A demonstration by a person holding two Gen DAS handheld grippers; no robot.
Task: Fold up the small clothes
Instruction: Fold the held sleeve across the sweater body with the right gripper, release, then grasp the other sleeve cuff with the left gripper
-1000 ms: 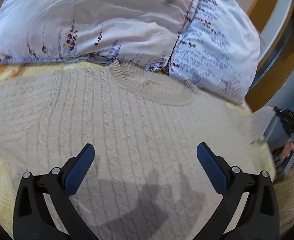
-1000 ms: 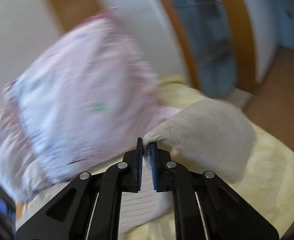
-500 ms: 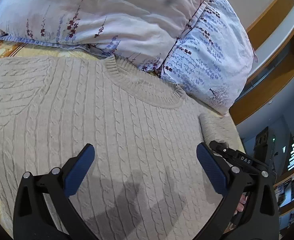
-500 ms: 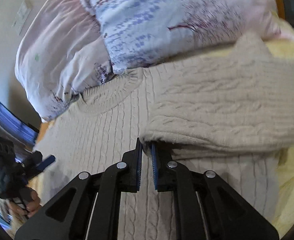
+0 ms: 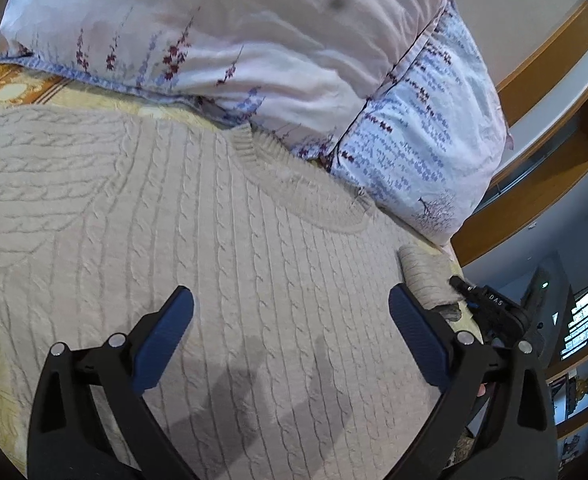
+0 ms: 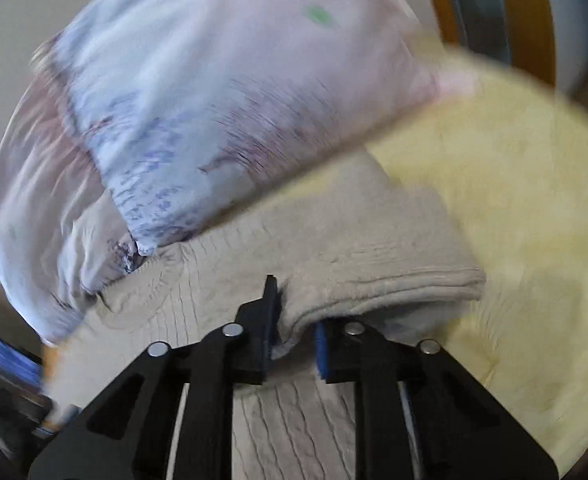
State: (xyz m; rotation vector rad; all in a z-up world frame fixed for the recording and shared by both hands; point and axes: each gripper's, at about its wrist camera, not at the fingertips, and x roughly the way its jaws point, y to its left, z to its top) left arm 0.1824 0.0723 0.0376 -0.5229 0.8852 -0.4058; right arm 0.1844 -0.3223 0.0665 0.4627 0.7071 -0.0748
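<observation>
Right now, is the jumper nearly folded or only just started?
Only just started. Done: the jumper lies flat on the bed, one sleeve folded over its body. In hand: the right gripper has that sleeve's edge between its jaws; blur hides whether it grips. The left gripper hovers open and empty. Left: the other sleeve, spread out, then the body folds.

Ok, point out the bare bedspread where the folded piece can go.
Free: yellow bedspread right of the folded sleeve, below the floral pillows. Crowded: beige cable-knit sweater covers the middle; pillows press against its ribbed collar.
</observation>
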